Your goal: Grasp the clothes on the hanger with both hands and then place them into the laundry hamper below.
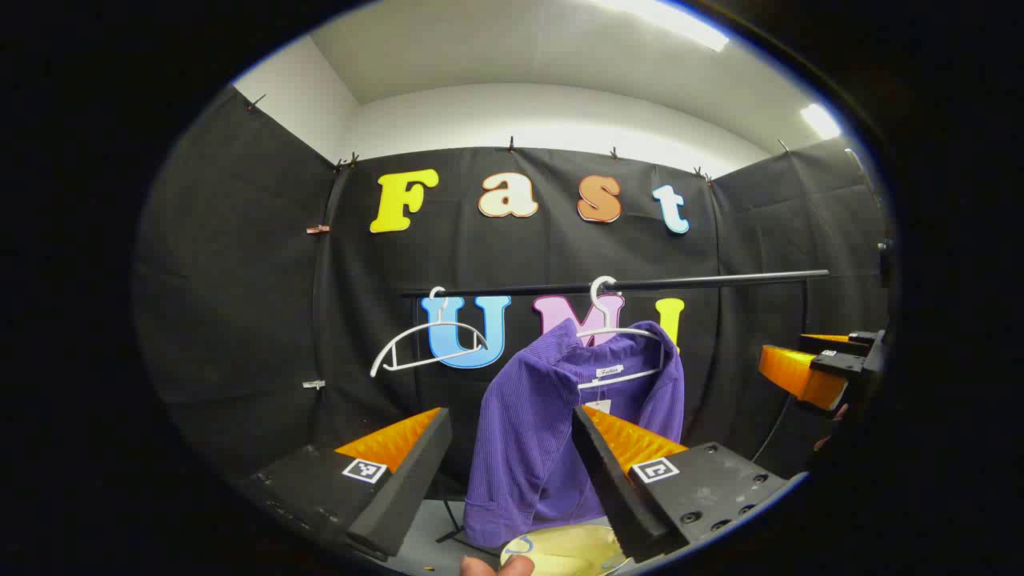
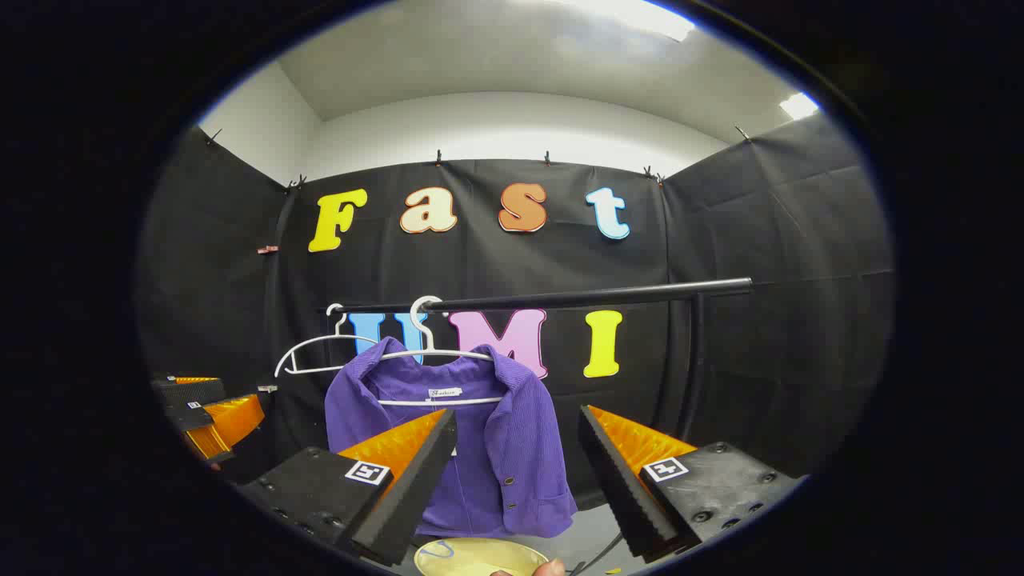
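Here we found the purple corduroy shirt (image 1: 552, 432) hanging on a white hanger (image 1: 616, 336), whose hook sat over the black rail (image 1: 624, 284) in front of the black cloth wall. In the right gripper view the same shirt (image 2: 496, 448) hung with its collar open, a small neck label showing beneath the hanger's (image 2: 436, 352) bar and dark buttons down the front edge. Beside it on the rail (image 2: 560, 298), toward the left in both views, we saw a second white hanger (image 1: 424, 344) carrying nothing, tilted a little.

Below the shirt's hem, at the very bottom of each view, a pale yellow round rim (image 1: 560, 552) showed, with a fingertip (image 1: 496, 566) at its near edge; we could not tell from so small a part what the vessel was.

The left tool (image 1: 512, 480) stood released, its two fingers spread wide apart, with the shirt seen in the gap between them yet farther off and untouched. The right tool (image 2: 516, 480) was likewise spread wide and gripped nothing, the shirt's lower front showing behind the gap.

At the right edge of the left gripper view we saw the other tool (image 1: 816, 368) from the side, level with the shirt and well apart from it. At the left edge of the right gripper view the left one (image 2: 208, 416) showed in the same way.

Above the cloth wall ran a white wall and ceiling with bright strip lights (image 1: 664, 20).
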`<move>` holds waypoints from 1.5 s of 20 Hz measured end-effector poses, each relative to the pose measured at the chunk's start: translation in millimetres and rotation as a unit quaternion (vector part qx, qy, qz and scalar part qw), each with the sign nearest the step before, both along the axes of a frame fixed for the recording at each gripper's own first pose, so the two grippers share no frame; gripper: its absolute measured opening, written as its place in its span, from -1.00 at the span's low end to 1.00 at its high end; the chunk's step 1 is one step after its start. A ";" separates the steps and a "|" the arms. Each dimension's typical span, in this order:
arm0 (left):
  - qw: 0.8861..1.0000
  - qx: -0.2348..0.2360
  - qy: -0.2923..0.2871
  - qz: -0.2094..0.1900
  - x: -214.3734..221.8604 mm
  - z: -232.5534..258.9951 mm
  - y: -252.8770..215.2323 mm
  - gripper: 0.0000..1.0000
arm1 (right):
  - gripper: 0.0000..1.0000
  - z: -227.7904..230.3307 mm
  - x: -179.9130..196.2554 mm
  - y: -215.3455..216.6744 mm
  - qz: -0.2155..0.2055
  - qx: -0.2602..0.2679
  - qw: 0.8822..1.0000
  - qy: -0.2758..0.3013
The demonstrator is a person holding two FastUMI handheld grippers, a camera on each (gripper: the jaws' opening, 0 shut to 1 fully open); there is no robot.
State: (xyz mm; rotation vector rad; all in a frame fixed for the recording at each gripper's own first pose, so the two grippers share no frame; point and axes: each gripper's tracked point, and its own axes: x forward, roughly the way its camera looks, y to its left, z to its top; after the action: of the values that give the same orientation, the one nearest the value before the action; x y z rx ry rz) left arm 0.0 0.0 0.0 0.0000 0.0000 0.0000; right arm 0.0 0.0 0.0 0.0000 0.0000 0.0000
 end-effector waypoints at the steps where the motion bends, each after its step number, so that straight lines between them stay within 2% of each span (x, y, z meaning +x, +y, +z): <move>1: 1.000 0.000 0.000 0.001 0.1 0.4 0.6 0.91 | 0.97 0.3 -0.2 0.1 0.000 0.000 1.000 0.000; 3: 1.000 -0.001 0.000 -0.001 -0.8 1.7 -2.2 0.91 | 0.90 0.6 0.3 -0.6 0.000 -0.002 1.000 0.000; 4: 1.000 -0.001 -0.001 -0.001 -0.9 1.9 -2.3 0.91 | 0.97 0.6 -0.4 -1.1 -0.001 -0.002 1.000 0.000; 6: 1.000 0.002 -0.003 -0.001 -1.1 2.2 -3.2 0.91 | 0.90 1.0 -0.8 -1.6 -0.002 -0.002 1.000 0.000; 8: 1.000 0.003 -0.002 -0.002 -0.4 3.1 -4.6 0.91 | 0.97 1.4 -2.7 -2.7 -0.002 -0.004 1.000 -0.001; 12: 1.000 -0.001 -0.005 0.001 -1.4 4.6 -5.2 0.91 | 0.97 2.4 -2.4 -4.4 -0.002 -0.006 1.000 0.000; 14: 1.000 -0.002 -0.004 0.002 -1.8 3.9 -4.7 0.91 | 0.90 2.6 -3.7 -4.3 -0.003 -0.005 1.000 -0.001; 16: 1.000 -0.001 -0.003 0.004 -1.6 3.3 -4.7 0.91 | 1.00 1.1 -2.2 -4.6 -0.003 -0.006 1.000 0.001; 19: 1.000 -0.003 -0.002 0.002 0.2 3.9 -8.5 0.91 | 1.00 -0.6 -1.8 -5.9 -0.004 -0.002 1.000 0.004; 20: 1.000 -0.004 -0.002 0.000 1.0 2.5 -11.4 0.91 | 0.90 -1.0 -1.1 -6.7 -0.004 -0.002 1.000 0.005; 21: 1.000 -0.005 -0.001 -0.002 2.0 3.0 -14.2 0.91 | 0.97 -1.9 0.6 -7.0 -0.005 -0.001 1.000 0.005; 24: 1.000 -0.006 -0.002 -0.003 5.0 2.1 -20.3 0.91 | 0.97 -6.5 10.3 -7.7 -0.003 0.004 1.000 0.007; 30: 1.000 -0.001 0.001 0.005 25.3 -5.0 -29.3 0.91 | 0.97 -23.8 57.6 -5.5 0.007 0.012 1.000 0.011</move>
State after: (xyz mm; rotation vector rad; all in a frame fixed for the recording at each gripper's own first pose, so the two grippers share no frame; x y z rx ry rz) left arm 25.3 -29.3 -5.0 -0.0028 0.0016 0.0101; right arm 57.6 -5.5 -23.8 0.0233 0.0228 0.0141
